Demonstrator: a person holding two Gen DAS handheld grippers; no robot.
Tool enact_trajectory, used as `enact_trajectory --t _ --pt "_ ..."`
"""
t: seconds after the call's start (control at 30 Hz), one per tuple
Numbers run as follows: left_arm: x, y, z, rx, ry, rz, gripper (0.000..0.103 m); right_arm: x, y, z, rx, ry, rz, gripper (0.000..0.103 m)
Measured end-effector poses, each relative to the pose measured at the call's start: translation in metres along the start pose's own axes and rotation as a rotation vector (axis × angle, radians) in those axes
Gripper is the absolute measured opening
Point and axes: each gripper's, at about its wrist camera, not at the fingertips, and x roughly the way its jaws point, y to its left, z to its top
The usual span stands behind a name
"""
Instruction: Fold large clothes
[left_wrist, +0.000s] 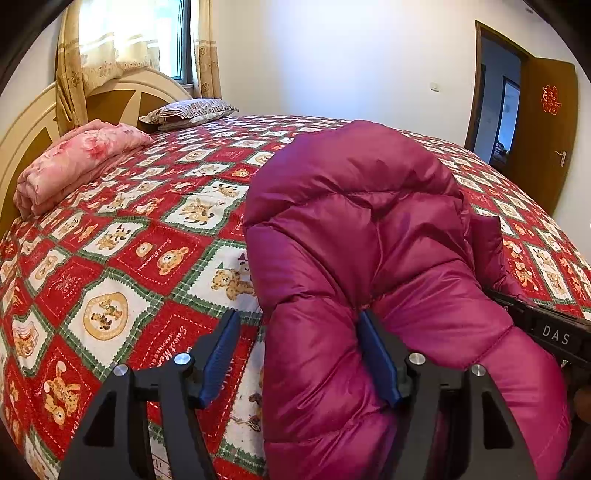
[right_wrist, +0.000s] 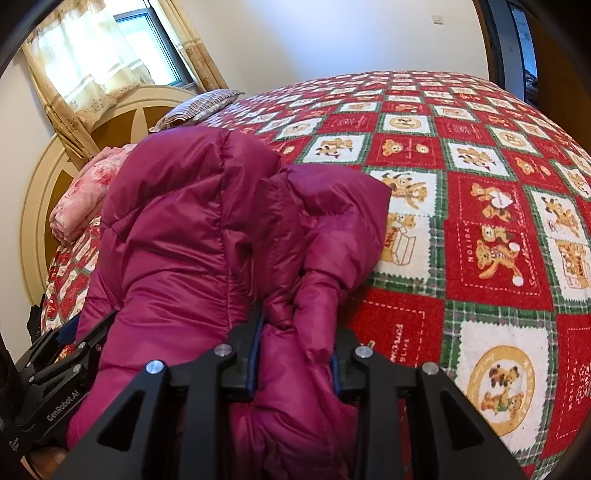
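Near the foot of the left wrist view, the left gripper (left_wrist: 297, 354) stands with its blue-padded jaws well apart. One puffy fold of the magenta quilted down jacket (left_wrist: 369, 236) lies between them, touching the right-hand pad, while the other pad stands clear of the fabric over the red, white and green teddy-bear patchwork bedspread (left_wrist: 122, 258). So this tool straddles the fold without clamping it. The jacket is heaped on the near part of the bed, doubled over itself into a rounded bundle. A folded pink floral quilt (left_wrist: 74, 166) and a striped pillow (left_wrist: 188, 112) lie well apart from it, by the cream headboard.

From the right wrist view, the right gripper (right_wrist: 295, 354) has its jaws narrowly parted, with a bunched edge of the jacket (right_wrist: 192, 229) packed between the pads; they look pressed on it. The jacket sits at the bed's near edge, with bare bedspread (right_wrist: 480, 221) to the right.

My judgement: a main fold is laid, but the bundle is lumpy and uneven. Squaring, flattening and perhaps a last fold remain.
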Motion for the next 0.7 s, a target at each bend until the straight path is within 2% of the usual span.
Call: enact_trajectory --t 0.47,0.57,0.7 --pt "0.002 0.004 0.001 -0.023 -0.001 0.001 0.071 0.001 0.000 0.004 -0.015 -0.013 -0.027 0.037" --pt "-0.013 0.008 0.006 -0.032 -0.012 0.016 0.071 -0.012 0.002 0.007 -0.015 -0.039 -0.042 0.041" --pt "-0.063 0.013 0.019 -0.036 -0.091 0.011 0.071 -0.048 0.007 0.012 -0.014 -0.099 -0.056 0.053"
